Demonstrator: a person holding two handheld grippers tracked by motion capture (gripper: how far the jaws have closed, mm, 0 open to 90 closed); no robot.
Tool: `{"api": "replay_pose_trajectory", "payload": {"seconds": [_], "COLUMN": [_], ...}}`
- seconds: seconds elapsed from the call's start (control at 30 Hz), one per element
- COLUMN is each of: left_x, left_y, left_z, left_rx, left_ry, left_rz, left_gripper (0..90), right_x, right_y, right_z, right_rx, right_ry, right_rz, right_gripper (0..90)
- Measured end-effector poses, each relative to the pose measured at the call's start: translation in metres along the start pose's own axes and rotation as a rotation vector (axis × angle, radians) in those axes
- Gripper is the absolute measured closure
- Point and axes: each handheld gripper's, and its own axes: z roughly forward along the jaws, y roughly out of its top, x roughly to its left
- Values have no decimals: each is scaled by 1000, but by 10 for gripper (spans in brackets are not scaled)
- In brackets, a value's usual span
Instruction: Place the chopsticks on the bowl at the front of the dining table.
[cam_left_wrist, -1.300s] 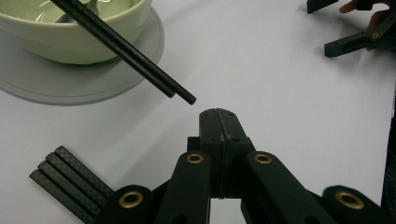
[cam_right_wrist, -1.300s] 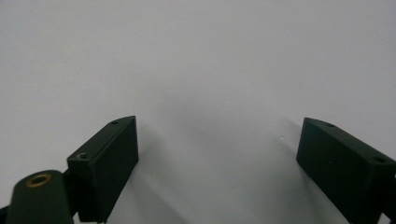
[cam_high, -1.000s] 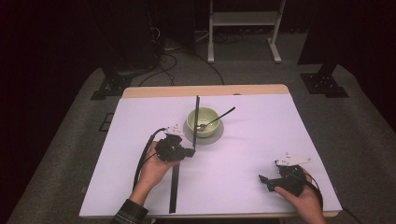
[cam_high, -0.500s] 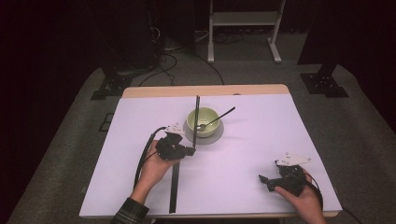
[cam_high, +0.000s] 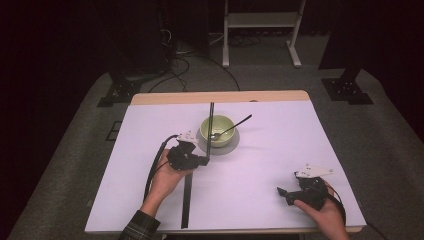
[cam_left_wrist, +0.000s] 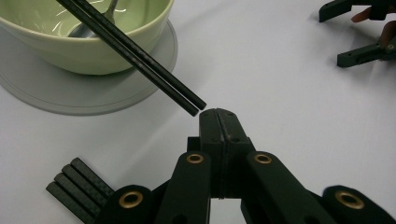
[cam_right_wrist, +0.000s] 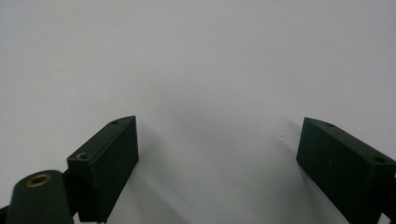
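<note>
A pale green bowl (cam_high: 216, 128) holding a metal spoon (cam_high: 231, 129) stands on a grey saucer (cam_high: 231, 145) at the table's middle. A pair of thin black rods (cam_high: 210, 127) runs from the far edge past the bowl's left side. In the left gripper view these black rods (cam_left_wrist: 140, 56) cross the bowl's rim (cam_left_wrist: 88, 51) and end right beside my left gripper (cam_left_wrist: 218, 114). My left gripper (cam_high: 205, 161) is shut, with nothing showing between its jaws. Whether it touches the rods I cannot tell. My right gripper (cam_high: 282, 194) stands open low over bare table at the front right, also seen as the right gripper (cam_right_wrist: 219, 140).
More black rods (cam_high: 186, 200) lie in a line toward the front edge, with their ends (cam_left_wrist: 77, 186) under my left gripper. The table has a white cover (cam_high: 280, 150) and a wooden far edge (cam_high: 220, 97). A white stand (cam_high: 260, 30) and cables lie on the floor beyond.
</note>
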Motion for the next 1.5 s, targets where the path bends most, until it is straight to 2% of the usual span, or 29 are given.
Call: {"api": "replay_pose_trajectory", "payload": {"seconds": [0.13,0.27,0.3,0.4,0.47,0.5,0.83,1.0,1.1,1.27,1.5], "left_x": [-3,-4,-4,-5,-5,-6,-5,-4,-3,-3,0], "left_y": [0,-2,-3,-7,-9,-10,-25,-29,-31,-38,-52], "left_z": [-3,-8,-9,-14,-17,-18,-33,-40,-45,-51,-64], "left_rx": [-9,-26,-31,-40,-37,-40,-45,-57,-60,-65,-95], "left_ry": [4,11,18,36,51,55,167,231,258,270,289], "left_rz": [3,-8,-11,-19,-14,-17,-2,-25,-33,-30,-49], "left_gripper": [882,734,734,617,508,508,167,21,0,0,0], "right_x": [0,0,0,0,0,0,0,0,0,0,0], "right_y": [0,0,0,0,0,0,0,0,0,0,0], "right_z": [0,0,0,0,0,0,0,0,0,0,0], "right_rx": [0,0,-1,-1,-1,-1,-1,-1,-1,-1,-1], "right_ry": [0,0,0,0,-1,0,1,1,1,1,0], "right_rz": [0,0,0,0,0,-1,0,0,0,1,0], "right_gripper": [114,114,114,114,114,114,114,114,114,114,114]}}
